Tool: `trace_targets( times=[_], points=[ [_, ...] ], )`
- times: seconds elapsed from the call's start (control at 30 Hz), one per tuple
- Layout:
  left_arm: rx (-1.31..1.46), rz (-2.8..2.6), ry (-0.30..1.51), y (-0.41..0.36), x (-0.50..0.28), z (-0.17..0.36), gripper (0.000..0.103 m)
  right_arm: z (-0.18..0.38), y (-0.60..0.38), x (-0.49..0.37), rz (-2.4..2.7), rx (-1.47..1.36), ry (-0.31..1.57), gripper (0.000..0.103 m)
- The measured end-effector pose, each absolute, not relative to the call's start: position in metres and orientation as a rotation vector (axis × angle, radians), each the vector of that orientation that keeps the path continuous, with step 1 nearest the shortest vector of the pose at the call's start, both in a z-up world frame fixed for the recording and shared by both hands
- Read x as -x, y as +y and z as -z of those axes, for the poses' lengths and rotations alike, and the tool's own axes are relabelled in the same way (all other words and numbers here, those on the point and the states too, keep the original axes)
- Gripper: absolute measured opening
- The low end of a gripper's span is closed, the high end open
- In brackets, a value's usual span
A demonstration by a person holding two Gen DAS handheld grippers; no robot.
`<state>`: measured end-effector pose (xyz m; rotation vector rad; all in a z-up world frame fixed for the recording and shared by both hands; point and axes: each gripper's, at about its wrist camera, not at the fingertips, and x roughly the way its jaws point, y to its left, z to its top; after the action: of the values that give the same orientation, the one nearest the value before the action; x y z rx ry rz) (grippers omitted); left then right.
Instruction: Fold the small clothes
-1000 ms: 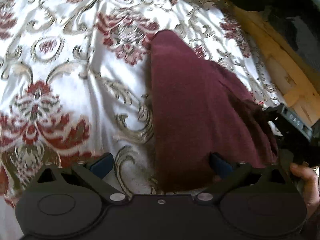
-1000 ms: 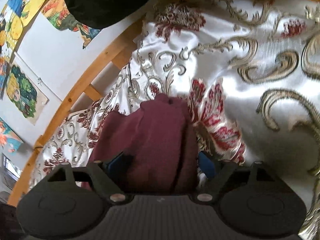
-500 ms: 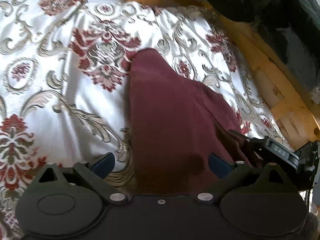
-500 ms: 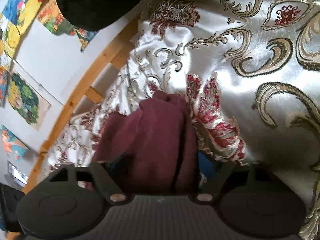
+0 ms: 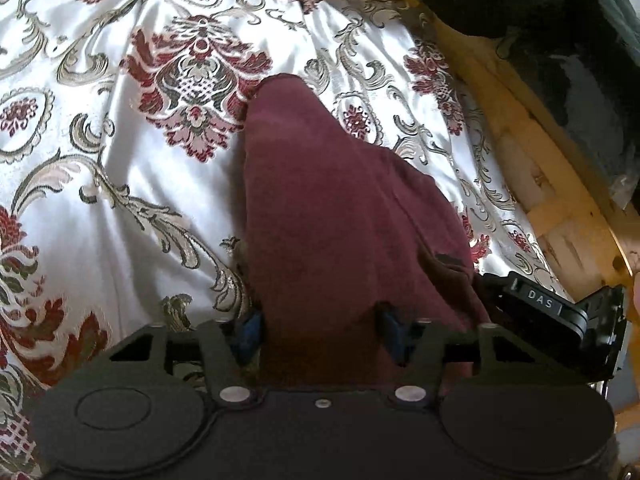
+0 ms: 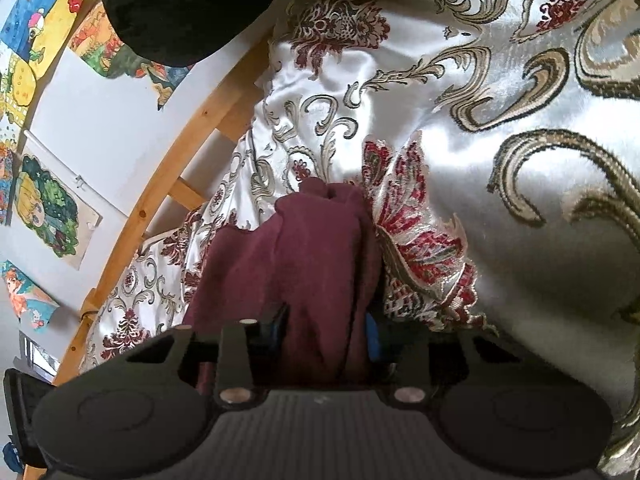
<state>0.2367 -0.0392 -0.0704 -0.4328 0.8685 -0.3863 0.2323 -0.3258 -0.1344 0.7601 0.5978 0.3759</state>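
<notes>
A maroon garment (image 5: 332, 200) lies in a long strip on the patterned satin bedspread (image 5: 120, 200). My left gripper (image 5: 320, 334) straddles its near end. Its jaws are closing, the flat cloth fills the gap, and one blue pad (image 5: 250, 332) sits at the cloth's edge. In the right wrist view the same garment (image 6: 304, 256) is bunched into upright folds between the closing jaws of my right gripper (image 6: 325, 332), whose pads squeeze it. The black body of the right gripper (image 5: 544, 308) shows at the garment's right side in the left wrist view.
A wooden bed frame (image 5: 540, 184) (image 6: 168, 168) borders the bedspread (image 6: 520, 100). A dark bundle of fabric (image 6: 184, 4) lies beyond the rail. Colourful pictures (image 6: 44, 208) hang on the white wall behind.
Both pairs of jaws have narrowed around the maroon garment, and the cloth in the right one has bunched. The left gripper has slid along the bed; the right has stayed put.
</notes>
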Motion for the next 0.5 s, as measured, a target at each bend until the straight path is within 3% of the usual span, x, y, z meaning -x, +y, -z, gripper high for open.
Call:
trace_targets(
  times=[0.17, 0.5],
  points=[
    [0.350, 0.379, 0.854, -0.048, -0.232, 0.058, 0.043, 0.124, -0.318, -0.227, -0.368, -0.680, 0.567, 0.028],
    [0.228, 0.363, 0.823, -0.059, -0.218, 0.033, 0.037, 0.104, -0.307, -0.217, -0.381, -0.617, 0.529, 0.026]
  ],
)
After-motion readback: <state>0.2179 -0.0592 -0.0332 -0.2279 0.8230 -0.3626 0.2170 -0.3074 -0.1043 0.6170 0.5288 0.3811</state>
